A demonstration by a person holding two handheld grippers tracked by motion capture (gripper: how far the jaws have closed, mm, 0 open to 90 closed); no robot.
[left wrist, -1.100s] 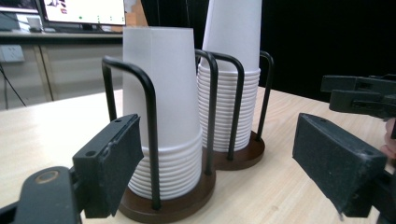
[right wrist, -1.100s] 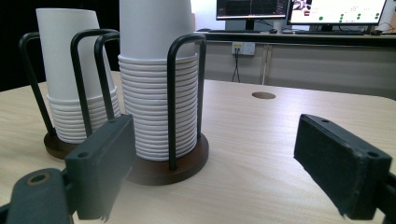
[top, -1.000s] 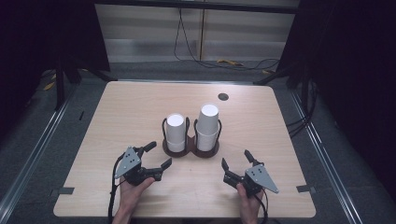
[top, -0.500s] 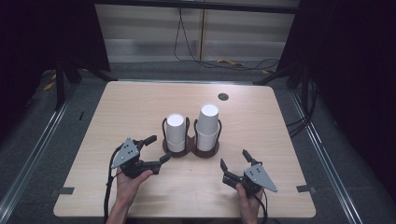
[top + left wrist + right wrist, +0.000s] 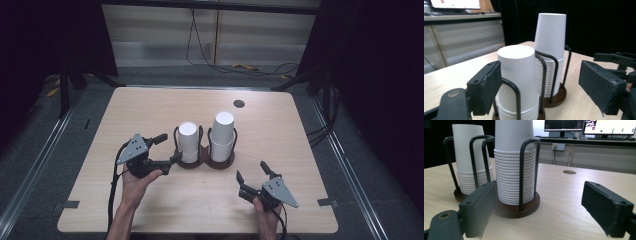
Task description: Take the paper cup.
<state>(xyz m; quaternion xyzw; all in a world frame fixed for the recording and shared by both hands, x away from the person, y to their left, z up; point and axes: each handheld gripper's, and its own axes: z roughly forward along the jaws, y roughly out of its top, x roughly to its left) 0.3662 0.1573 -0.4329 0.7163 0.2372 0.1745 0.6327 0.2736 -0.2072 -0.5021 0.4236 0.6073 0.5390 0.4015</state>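
Observation:
Two stacks of white paper cups stand upside down in a dark wire holder (image 5: 206, 161) at mid-table. The short stack (image 5: 188, 141) is on the left, the tall stack (image 5: 223, 135) on the right. My left gripper (image 5: 170, 147) hovers just left of the short stack (image 5: 517, 82), open. Its jaws have just been closing a little, and the pads touch nothing; the stack lies ahead of them. The tall stack (image 5: 550, 45) rises behind. My right gripper (image 5: 251, 171) rests open near the front right, facing the tall stack (image 5: 514, 170) and the short stack (image 5: 470, 157).
A round cable hole (image 5: 239, 104) sits in the wooden table (image 5: 150, 110) at the back right. Bare tabletop lies in front of and behind the holder. Cables lie on the floor beyond the far edge. Monitors (image 5: 564, 125) stand on a desk in the background.
My left gripper has risen off the table and moved toward the short cup stack. The right gripper has stayed put.

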